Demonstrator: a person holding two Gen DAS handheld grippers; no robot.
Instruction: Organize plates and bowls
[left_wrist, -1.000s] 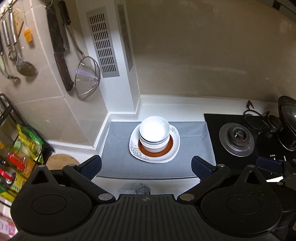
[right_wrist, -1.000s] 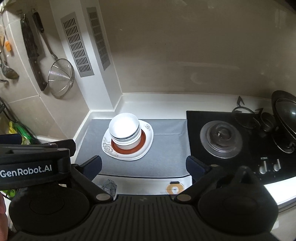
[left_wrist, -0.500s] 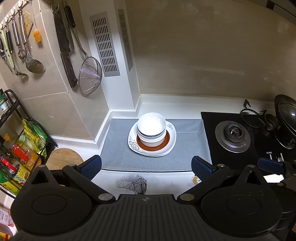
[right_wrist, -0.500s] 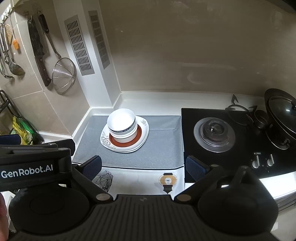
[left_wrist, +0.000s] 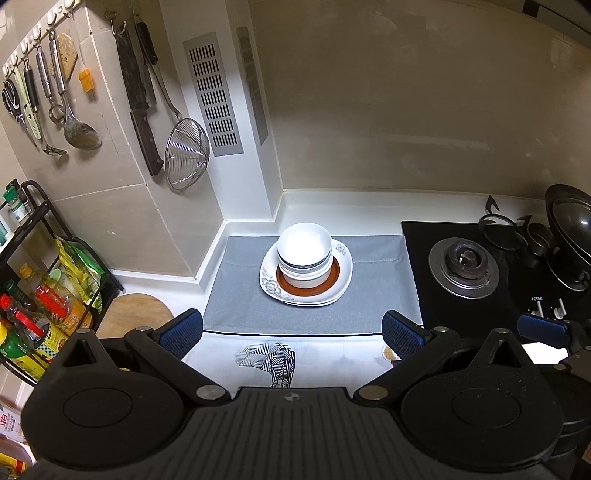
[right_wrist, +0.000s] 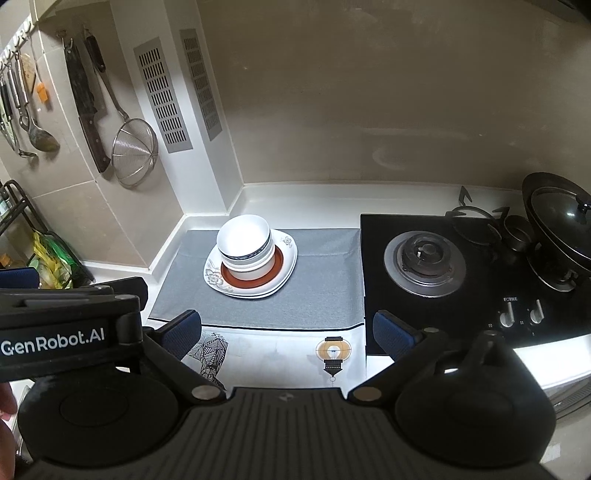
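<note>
**A:** Right, containers first. White bowls nested in a stack, mid-frame in both views. The top bowl's hollow shows nothing but white. The stack sits on a brown-rimmed plate, which sits on a flower-printed white plate, all on the grey mat.

**B:** Grippers?

**A:** Left gripper has its blue pads spread wide with nothing between them, low in frame over the printed cloth. Right gripper is likewise spread and holding nothing; the left gripper's body crosses the right view's lower left.

**B:** Change from a second ago?

**A:** Both views have pulled back. The stack looks smaller and sits higher in frame, more of the printed cloth shows below the mat, and more hanging utensils appear at upper left. Dishes themselves are unmoved.

**B:** Orientation?

**A:** Bowls sit mouth-up, the stack leaning slightly toward upper left. Round pieces, so no clear long axis; the white plate looks a little wider across the frame than deep.

**B:** Surroundings?

**A:** Gas hob at right, lidded wok at far right.
</note>
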